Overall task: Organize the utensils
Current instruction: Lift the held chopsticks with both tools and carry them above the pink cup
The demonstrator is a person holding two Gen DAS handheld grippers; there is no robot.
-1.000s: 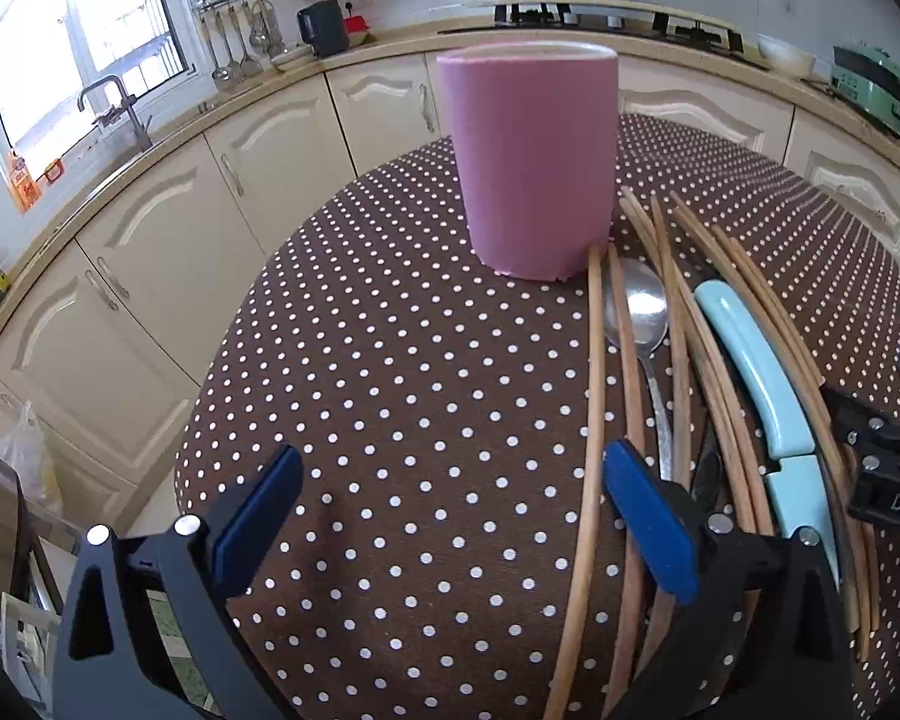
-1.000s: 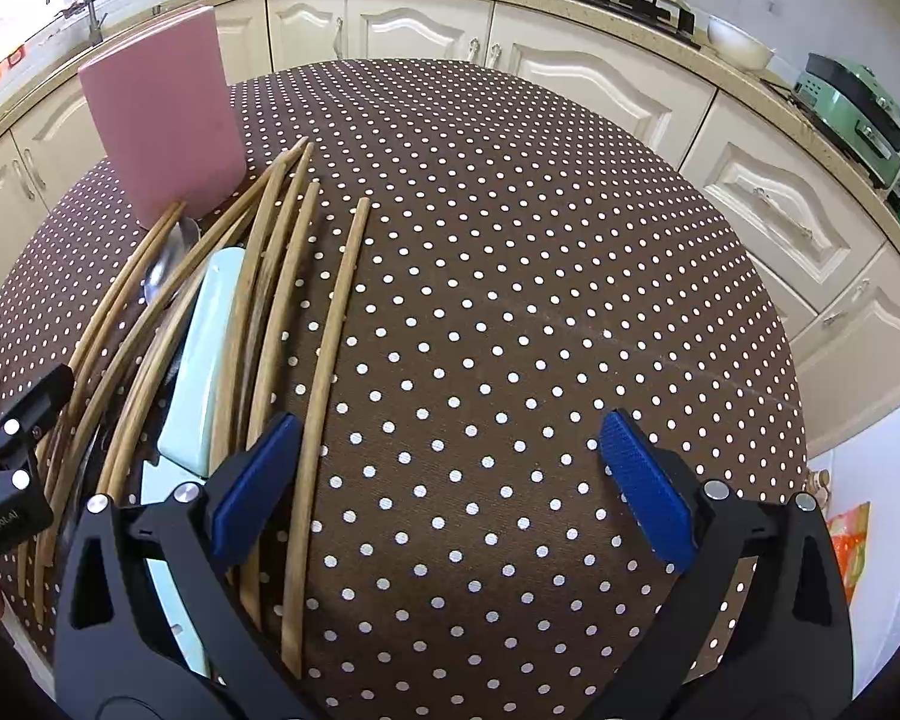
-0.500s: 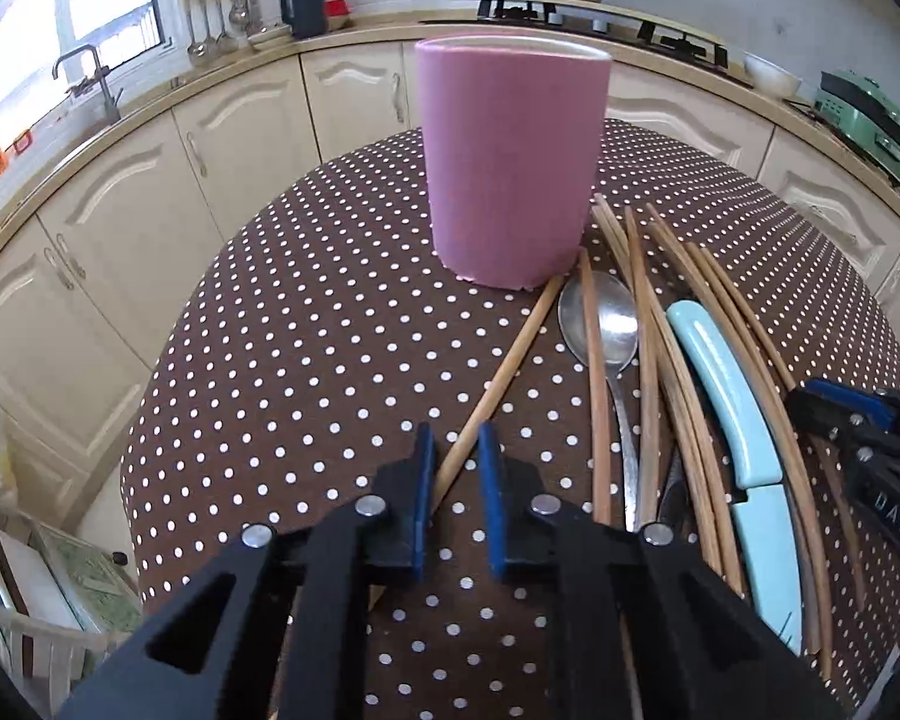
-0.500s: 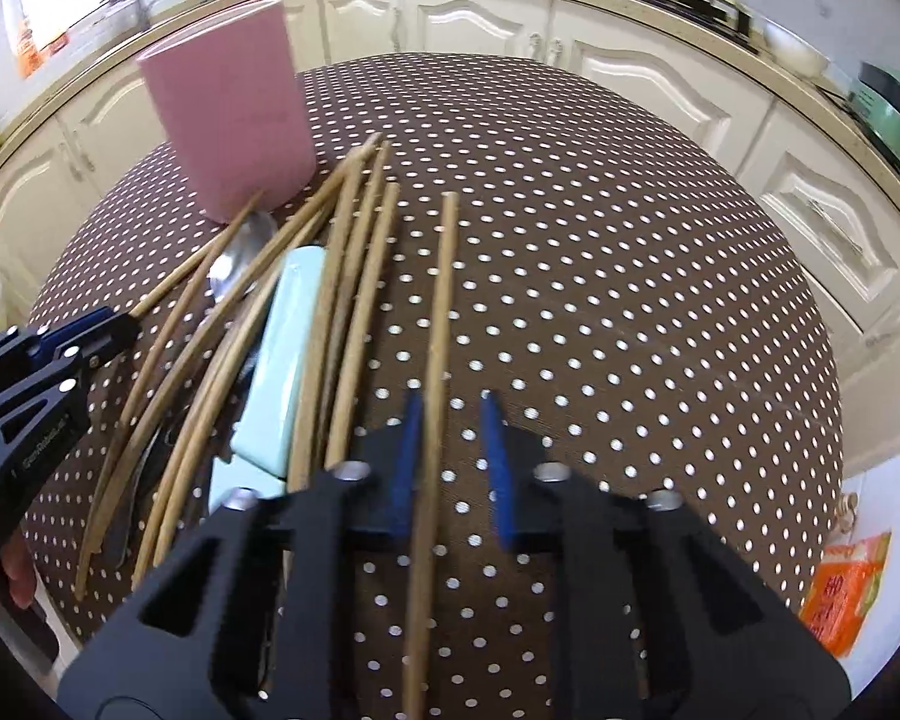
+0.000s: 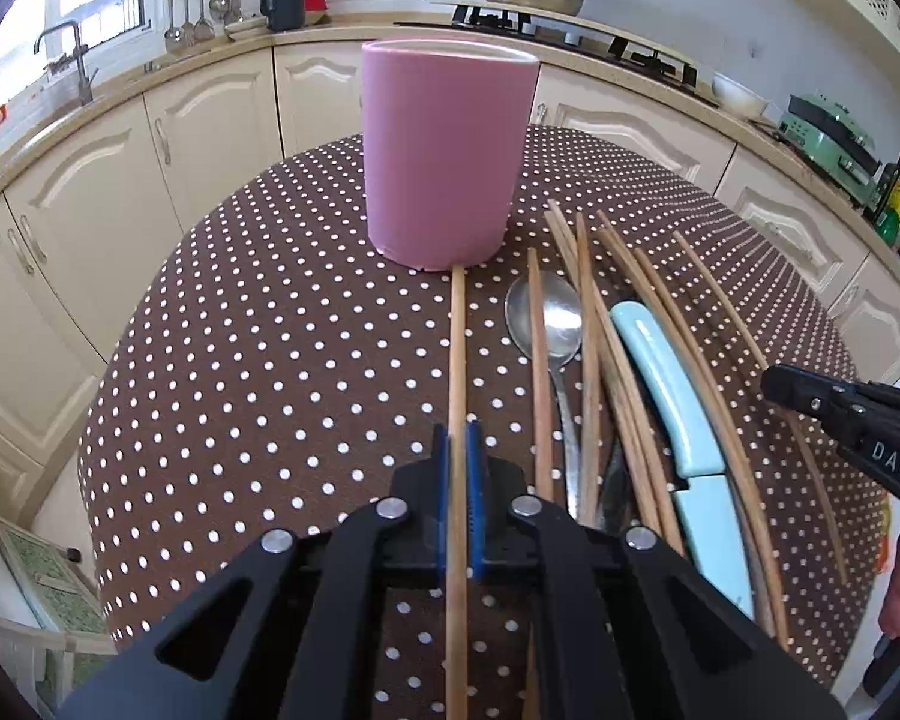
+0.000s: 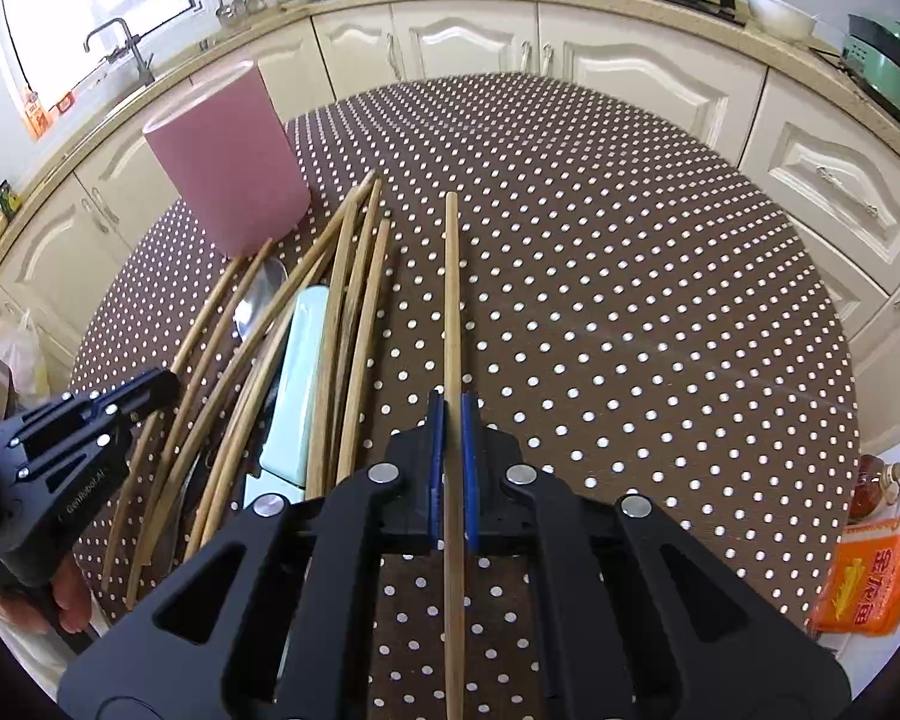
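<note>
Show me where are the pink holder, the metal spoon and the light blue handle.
pink holder (image 5: 444,162), left wrist view, front wall.
metal spoon (image 5: 555,324), left wrist view, bowl.
light blue handle (image 5: 660,384), left wrist view, mid-length.

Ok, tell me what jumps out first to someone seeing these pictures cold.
The tall pink holder stands upright at the far side of the polka-dot table. Beside it lies a heap of wooden chopsticks over a metal spoon and a pale blue handle. Each gripper, left gripper and right gripper, is shut on a single chopstick.
</note>
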